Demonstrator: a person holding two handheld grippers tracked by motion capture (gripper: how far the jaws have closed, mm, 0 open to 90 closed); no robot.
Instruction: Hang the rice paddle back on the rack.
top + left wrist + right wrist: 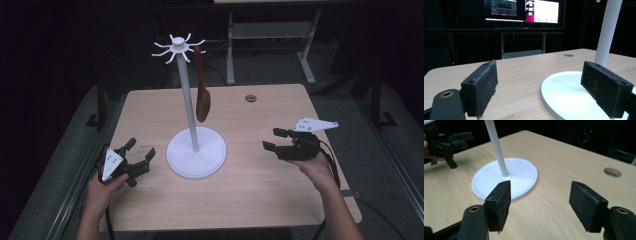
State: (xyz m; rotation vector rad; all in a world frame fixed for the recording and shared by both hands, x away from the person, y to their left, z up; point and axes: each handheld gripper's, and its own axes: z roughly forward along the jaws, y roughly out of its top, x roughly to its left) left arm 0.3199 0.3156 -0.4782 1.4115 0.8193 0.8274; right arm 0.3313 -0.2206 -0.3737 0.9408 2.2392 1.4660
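Left tongs [141, 149] sit low at the counter's [260, 200] near-left corner, held in the left hand [102, 187], jaws spread wide w/ nothing between them, grey plate on top. In the left gripper view the pads [484, 87] frame bare wood and the edge of the white stand base [564, 95].

Centre: white stand [189, 102] upright on its round base, thin pole, ring of hooks at top. A brown wooden spoon [202, 95] hangs from a hook on the right side, bowl down, beside the pole, clear of the base.

Right tongs [272, 139] hover near the counter's right side, in the right hand [312, 167], jaws also apart & empty, pointing left toward the stand. Right gripper view: pads [500, 202] wide, base and pole [496, 147] ahead, left tongs [446, 143] far off at top left. Round grommet hole [250, 98] at the counter's far right.
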